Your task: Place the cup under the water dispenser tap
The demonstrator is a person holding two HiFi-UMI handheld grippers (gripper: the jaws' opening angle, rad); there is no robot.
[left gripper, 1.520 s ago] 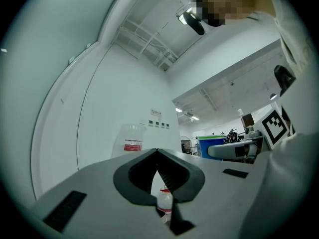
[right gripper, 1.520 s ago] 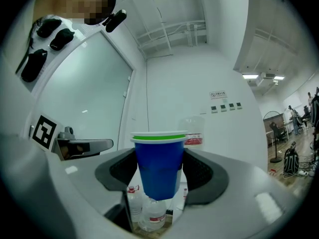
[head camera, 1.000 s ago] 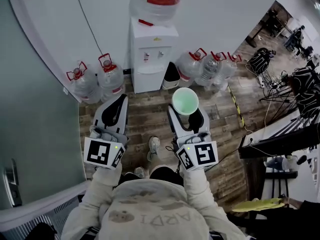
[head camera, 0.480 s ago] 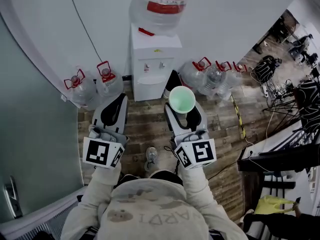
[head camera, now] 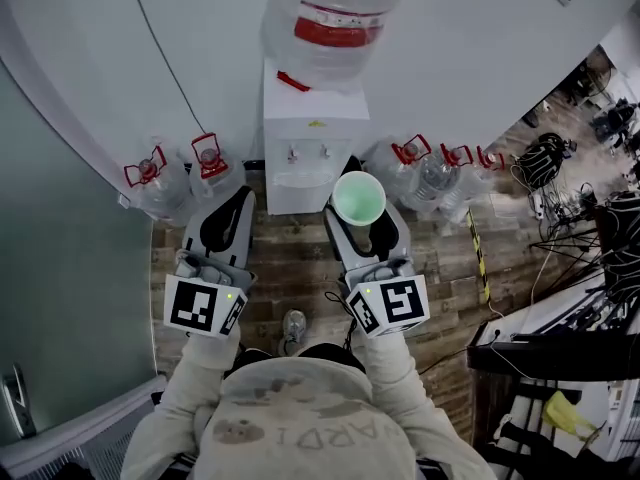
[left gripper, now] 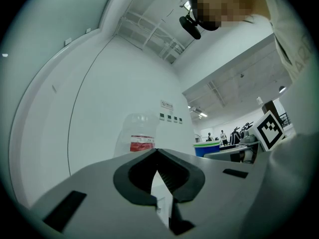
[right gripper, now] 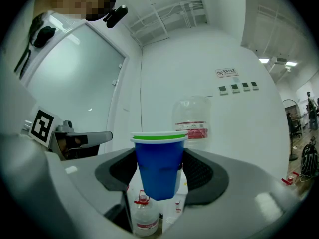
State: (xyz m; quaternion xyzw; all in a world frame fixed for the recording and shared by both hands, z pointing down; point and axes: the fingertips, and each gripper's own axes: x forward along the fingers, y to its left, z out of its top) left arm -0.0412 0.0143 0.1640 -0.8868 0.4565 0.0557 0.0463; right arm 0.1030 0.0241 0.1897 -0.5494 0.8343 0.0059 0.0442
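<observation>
A white water dispenser (head camera: 305, 158) stands against the wall with a big clear bottle (head camera: 335, 23) on top and two taps (head camera: 307, 152) on its front. My right gripper (head camera: 360, 210) is shut on a blue cup (head camera: 358, 200) with a green and white rim, held upright a short way in front of the dispenser. In the right gripper view the cup (right gripper: 159, 168) sits between the dark pads (right gripper: 199, 176), with the bottle (right gripper: 192, 118) behind it. My left gripper (head camera: 233, 200) is to the left, shut and empty; its tips (left gripper: 157, 151) meet.
Several water jugs with red handles stand on the wooden floor on both sides of the dispenser (head camera: 160, 183) (head camera: 425, 173). A glass wall (head camera: 60, 268) runs along the left. Desks and cables (head camera: 590, 258) fill the right, past a yellow-black floor strip (head camera: 478, 258).
Both grippers and the person have moved toward the dispenser, which now looks nearer and larger. The cup stays in the right gripper.
</observation>
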